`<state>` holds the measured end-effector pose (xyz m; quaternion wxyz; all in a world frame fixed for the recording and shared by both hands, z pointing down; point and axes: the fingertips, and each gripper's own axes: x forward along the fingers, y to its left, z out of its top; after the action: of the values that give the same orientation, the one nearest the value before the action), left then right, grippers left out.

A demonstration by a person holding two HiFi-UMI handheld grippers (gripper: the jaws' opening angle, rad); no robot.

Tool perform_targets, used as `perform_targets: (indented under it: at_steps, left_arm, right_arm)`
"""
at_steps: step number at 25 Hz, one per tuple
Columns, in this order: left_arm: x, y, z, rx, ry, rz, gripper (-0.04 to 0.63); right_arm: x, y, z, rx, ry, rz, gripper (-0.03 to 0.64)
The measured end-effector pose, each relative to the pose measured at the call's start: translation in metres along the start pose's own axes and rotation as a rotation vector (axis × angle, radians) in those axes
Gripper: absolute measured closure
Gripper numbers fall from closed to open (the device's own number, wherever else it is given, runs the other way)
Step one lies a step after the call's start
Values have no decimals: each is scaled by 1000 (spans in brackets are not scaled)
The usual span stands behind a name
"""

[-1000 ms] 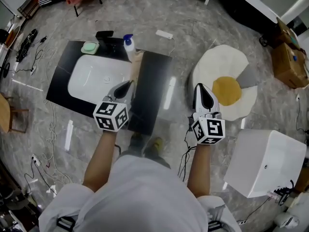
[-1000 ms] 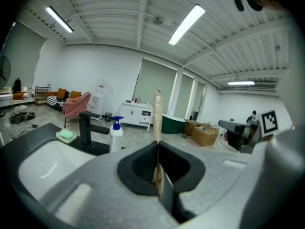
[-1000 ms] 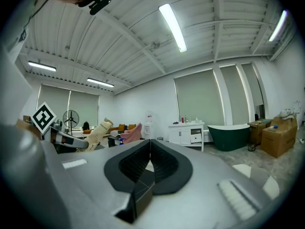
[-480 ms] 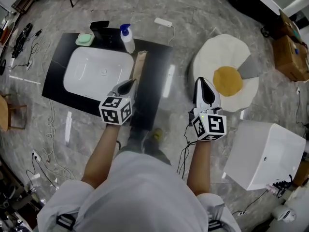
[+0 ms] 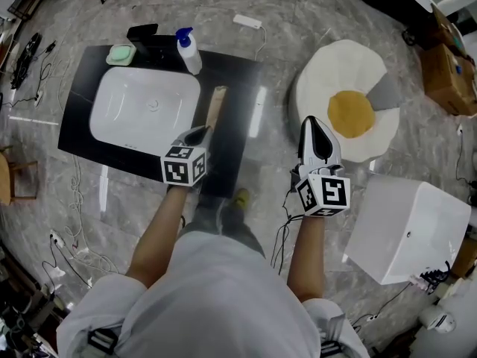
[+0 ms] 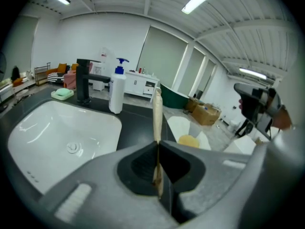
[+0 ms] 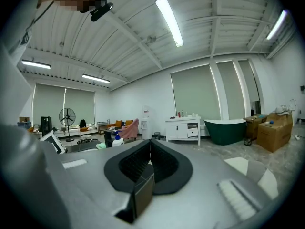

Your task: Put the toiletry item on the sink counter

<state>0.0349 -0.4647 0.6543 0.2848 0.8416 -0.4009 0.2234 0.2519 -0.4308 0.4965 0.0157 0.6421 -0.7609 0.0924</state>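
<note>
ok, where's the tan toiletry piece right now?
Head view, left of centre: the tan toiletry piece is clamped in the left gripper, above the black counter just right of the white basin.

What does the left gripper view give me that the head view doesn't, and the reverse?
Left gripper view only: the left gripper has its jaws shut on the stick, seen edge-on; a green tub and a white cabinet stand behind.
Head view only: the stick's whole flat length, the counter's full outline, and cables on the floor.
Both: basin, faucet, bottle, soap dish, rug.
</note>
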Motion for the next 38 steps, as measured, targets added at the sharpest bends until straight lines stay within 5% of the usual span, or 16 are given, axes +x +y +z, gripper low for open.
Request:
perform_targets:
  at_steps: [21, 38]
  left_arm:
    - [51, 21, -39, -16, 121, -9, 581]
    - [41, 25, -23, 10, 81, -18, 486]
  right_arm:
    - [24, -7, -38, 17, 56, -16, 614]
    - [23, 1, -26, 10, 42, -16, 614]
